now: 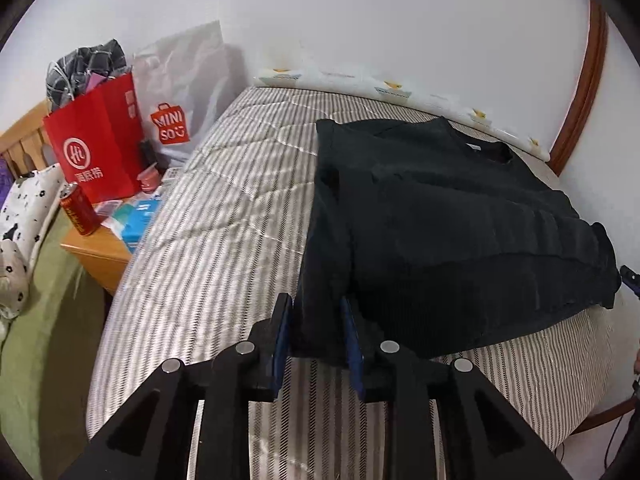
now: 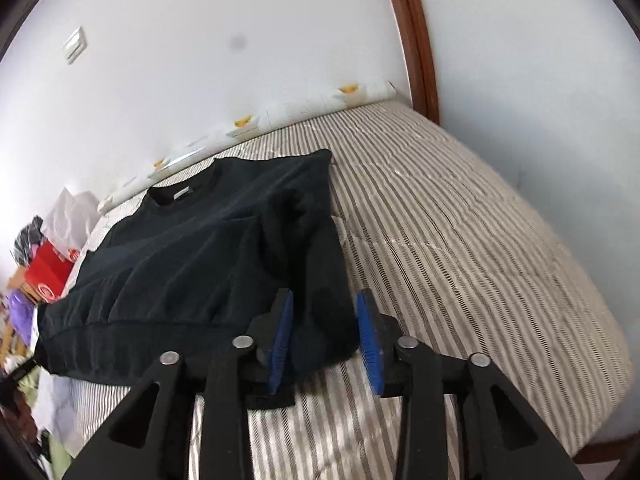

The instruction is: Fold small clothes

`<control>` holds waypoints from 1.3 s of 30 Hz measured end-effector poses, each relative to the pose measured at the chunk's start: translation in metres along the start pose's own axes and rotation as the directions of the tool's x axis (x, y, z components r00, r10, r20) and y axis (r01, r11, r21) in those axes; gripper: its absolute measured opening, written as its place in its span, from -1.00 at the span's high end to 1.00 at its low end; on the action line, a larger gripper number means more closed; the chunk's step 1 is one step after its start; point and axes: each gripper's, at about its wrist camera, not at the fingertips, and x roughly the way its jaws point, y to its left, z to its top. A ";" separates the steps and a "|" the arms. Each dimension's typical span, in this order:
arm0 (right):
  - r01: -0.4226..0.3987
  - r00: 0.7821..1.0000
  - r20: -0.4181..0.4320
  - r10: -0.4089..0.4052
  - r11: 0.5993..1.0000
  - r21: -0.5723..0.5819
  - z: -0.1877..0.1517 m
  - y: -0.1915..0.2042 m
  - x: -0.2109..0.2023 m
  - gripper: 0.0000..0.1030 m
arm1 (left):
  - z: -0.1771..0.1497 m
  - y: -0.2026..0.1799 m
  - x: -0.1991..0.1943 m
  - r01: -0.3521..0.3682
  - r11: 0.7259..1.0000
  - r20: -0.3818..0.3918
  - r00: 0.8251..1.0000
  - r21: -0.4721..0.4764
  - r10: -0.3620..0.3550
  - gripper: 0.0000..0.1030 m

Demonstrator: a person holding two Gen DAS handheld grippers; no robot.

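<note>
Two hand-held grippers, left [image 1: 316,334] and right [image 2: 325,336], sit with pads apart around the black shirt's [image 1: 440,232] hem at six o'clock on your striped bed [image 1: 224,216].

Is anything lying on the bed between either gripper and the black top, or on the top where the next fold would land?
Nothing visible. The black top lies between each gripper's jaws, left gripper and right gripper, at its near corners. The striped bed cover around it is bare, and nothing rests on the garment.
</note>
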 end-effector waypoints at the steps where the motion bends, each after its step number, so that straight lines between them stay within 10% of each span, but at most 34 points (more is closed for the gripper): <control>1: 0.005 1.000 -0.008 -0.006 1.000 -0.020 0.001 0.004 -0.003 0.11 | 0.001 0.002 -0.004 0.015 1.000 0.006 1.000 -0.006 -0.015 0.53; 6: -0.024 1.000 -0.010 0.023 0.996 -0.091 0.003 0.026 -0.010 0.00 | 0.006 0.002 -0.020 0.082 0.996 0.061 0.995 -0.028 -0.080 0.03; 15: -0.062 0.995 -0.075 0.058 0.997 -0.056 -0.005 0.046 0.032 0.00 | 0.001 -0.023 0.002 0.201 0.979 0.019 0.979 0.017 -0.202 0.03; 32: -0.056 0.996 -0.069 0.054 0.998 -0.029 -0.011 0.037 0.045 0.13 | 0.008 -0.023 0.048 0.209 0.977 -0.054 0.976 -0.040 -0.211 0.23; 39: -0.060 0.998 0.002 0.060 0.998 -0.025 0.000 0.044 0.036 0.80 | 0.015 -0.020 0.028 0.191 0.981 0.023 0.981 -0.042 -0.190 0.85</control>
